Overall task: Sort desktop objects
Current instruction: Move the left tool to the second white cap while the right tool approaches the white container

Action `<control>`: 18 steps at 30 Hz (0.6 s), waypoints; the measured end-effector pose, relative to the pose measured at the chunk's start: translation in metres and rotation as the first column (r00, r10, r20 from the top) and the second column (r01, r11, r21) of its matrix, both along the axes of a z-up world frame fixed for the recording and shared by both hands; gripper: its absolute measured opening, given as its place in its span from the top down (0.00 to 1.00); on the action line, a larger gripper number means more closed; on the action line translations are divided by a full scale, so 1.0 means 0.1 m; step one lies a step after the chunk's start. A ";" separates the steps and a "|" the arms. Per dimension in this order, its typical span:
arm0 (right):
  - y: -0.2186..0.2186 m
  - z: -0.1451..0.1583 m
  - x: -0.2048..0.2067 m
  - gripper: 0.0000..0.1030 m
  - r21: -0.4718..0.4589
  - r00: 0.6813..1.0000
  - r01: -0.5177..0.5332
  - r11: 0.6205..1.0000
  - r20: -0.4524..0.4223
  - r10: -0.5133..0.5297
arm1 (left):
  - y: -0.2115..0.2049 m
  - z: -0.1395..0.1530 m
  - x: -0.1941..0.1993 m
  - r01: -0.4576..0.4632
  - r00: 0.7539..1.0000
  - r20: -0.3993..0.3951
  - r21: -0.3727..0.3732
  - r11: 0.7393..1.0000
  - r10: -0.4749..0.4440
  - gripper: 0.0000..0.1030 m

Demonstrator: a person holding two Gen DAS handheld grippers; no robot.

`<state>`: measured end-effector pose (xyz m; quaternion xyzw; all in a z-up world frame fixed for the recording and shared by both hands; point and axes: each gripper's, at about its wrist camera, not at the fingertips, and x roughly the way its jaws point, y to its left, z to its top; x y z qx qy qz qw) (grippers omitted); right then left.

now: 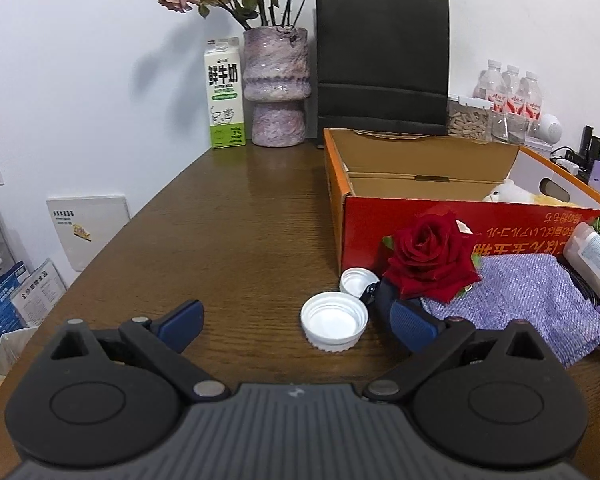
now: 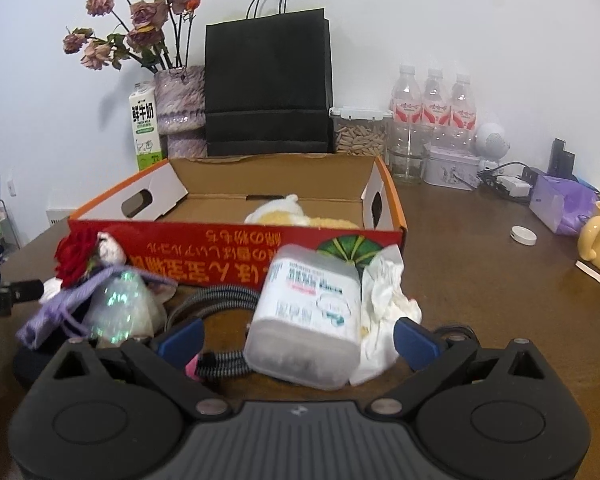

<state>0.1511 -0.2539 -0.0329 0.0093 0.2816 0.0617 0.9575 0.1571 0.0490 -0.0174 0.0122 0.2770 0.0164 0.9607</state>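
A: Our left gripper (image 1: 296, 326) stands open at the white cap (image 1: 334, 326), mid-table, short of the box's (image 1: 440, 220) left corner.

B: Right gripper (image 2: 298, 338) gapes around the lying bottle (image 2: 308, 316); we'd close squarely on its sides, clear of the tissue (image 2: 384, 304).

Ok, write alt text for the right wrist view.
The right gripper, its jaws wide open, straddles a translucent white plastic bottle lying on its side on a brown wooden table, with crumpled white tissue just right of it. Behind stands an open red cardboard box holding a plush toy.
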 end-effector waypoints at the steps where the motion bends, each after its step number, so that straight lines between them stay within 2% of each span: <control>1: 0.00 0.00 0.04 0.09 0.005 1.000 0.001 1.000 -0.005 -0.001 | -0.01 -0.01 0.02 0.004 1.000 -0.002 0.003 1.000 -0.004 0.02; 4: 0.01 -0.01 0.12 0.13 0.019 1.000 0.001 1.000 -0.013 -0.001 | -0.02 -0.05 0.06 0.014 1.000 -0.017 0.004 1.000 -0.014 0.07; 8: 0.02 -0.04 0.20 0.19 0.035 1.000 0.002 0.999 -0.026 -0.002 | -0.01 -0.08 0.12 0.013 0.999 -0.032 -0.014 1.000 -0.014 0.21; 9: 0.02 -0.04 0.21 0.19 0.037 1.000 0.004 0.999 -0.030 -0.003 | 0.00 -0.09 0.13 0.014 0.999 -0.037 -0.019 1.000 -0.015 0.25; 16: 0.02 -0.10 0.27 0.20 0.045 0.999 0.019 0.999 -0.039 -0.017 | 0.03 -0.13 0.18 0.031 0.998 -0.059 -0.061 0.998 -0.034 0.37; 18: 0.02 -0.11 0.29 0.22 0.045 0.999 0.024 0.999 -0.045 -0.022 | 0.04 -0.14 0.21 0.036 0.997 -0.071 -0.071 0.997 -0.041 0.45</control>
